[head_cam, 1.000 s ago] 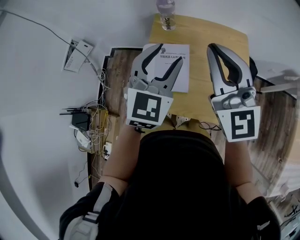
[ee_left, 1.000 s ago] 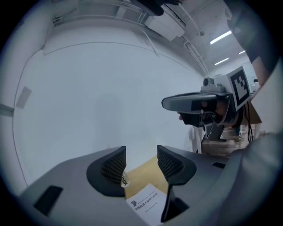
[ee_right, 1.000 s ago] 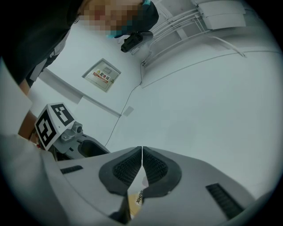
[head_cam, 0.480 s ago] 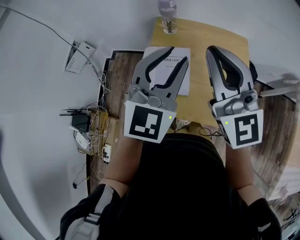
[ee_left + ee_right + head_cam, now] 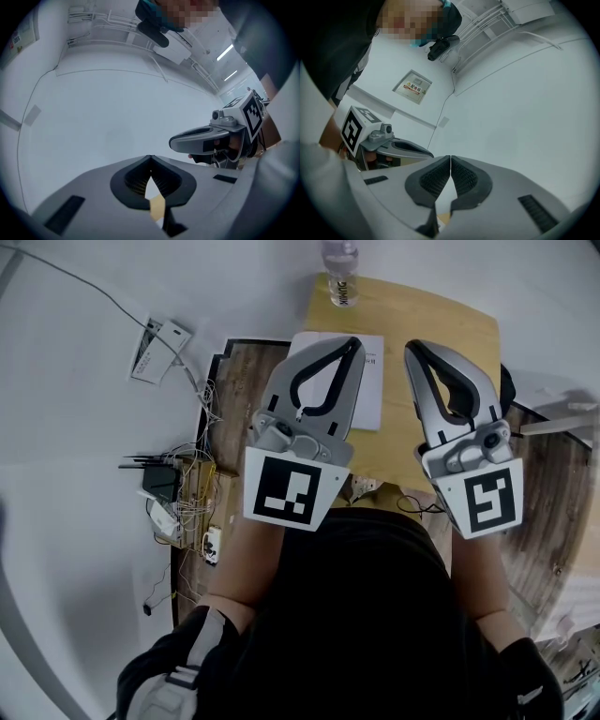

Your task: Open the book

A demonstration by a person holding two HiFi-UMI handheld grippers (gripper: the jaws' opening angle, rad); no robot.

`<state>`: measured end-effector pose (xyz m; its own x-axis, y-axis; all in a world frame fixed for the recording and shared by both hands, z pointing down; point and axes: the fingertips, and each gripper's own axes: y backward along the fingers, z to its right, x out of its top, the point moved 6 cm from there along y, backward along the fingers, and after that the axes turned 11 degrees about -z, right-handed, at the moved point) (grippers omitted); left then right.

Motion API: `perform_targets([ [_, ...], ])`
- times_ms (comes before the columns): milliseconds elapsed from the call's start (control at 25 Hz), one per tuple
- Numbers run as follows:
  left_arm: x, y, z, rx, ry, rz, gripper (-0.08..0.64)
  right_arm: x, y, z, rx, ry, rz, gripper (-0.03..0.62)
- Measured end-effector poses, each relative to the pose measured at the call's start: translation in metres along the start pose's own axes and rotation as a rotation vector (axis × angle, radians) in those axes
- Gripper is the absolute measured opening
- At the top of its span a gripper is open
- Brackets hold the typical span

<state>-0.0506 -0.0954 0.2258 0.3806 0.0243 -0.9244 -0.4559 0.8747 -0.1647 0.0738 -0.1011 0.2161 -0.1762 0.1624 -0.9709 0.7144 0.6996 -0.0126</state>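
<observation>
Left tongs [image 5: 350,343], above the book [image 5: 371,381], have clenched empty since earlier, beside the equally clenched right tongs [image 5: 412,349].

- Head view: from above the person, facing steeply down; torso [image 5: 361,615] at bottom centre; left gripper [image 5: 351,343] and right gripper [image 5: 412,347] mid frame, near the lens; wooden table [image 5: 450,324] at the top, farther off
- Left gripper view: rides on that gripper, looks along its jaws at a white wall [image 5: 117,117]; own jaws fill the bottom
- Right gripper view: likewise
- Shared: both face the wall; each catches the other gripper, mid right and lower left
</observation>
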Motion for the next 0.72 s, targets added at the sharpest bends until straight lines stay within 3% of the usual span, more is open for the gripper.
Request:
perform_targets([
  [720,0.0021,0.0036,0.0,0.001,0.018,0.022,0.011,-0.0072,0.003,-0.0059,0.006,0.028,-0.027,0.031],
])
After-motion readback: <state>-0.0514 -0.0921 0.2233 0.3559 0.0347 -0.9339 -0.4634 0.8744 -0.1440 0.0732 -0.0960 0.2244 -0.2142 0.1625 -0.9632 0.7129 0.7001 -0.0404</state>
